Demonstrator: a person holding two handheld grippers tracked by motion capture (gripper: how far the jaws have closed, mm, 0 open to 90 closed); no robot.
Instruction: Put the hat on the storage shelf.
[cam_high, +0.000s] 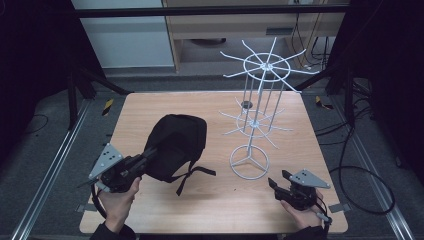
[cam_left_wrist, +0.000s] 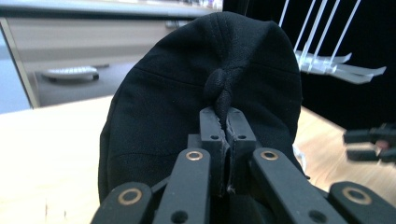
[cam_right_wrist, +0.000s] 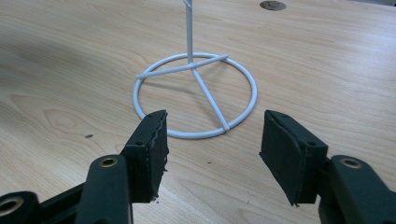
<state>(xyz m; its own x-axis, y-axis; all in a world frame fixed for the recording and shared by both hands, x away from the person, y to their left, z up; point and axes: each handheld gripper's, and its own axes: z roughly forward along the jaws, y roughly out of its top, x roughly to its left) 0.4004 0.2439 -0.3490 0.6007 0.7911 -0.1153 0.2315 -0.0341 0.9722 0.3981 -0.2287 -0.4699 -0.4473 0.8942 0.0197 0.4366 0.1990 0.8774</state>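
The left gripper (cam_high: 150, 155) is clamping its fingers (cam_left_wrist: 212, 128) on a pinch of fabric on a black cap (cam_high: 175, 142), which is sitting at the left-middle of the bench (cam_high: 210, 200) with its strap trailing toward the near edge. The right gripper (cam_high: 275, 184) is resting low near the front right corner, fingers (cam_right_wrist: 149, 144) standing apart and gripping nothing, facing the ring base of a white wire rack (cam_high: 250, 162).
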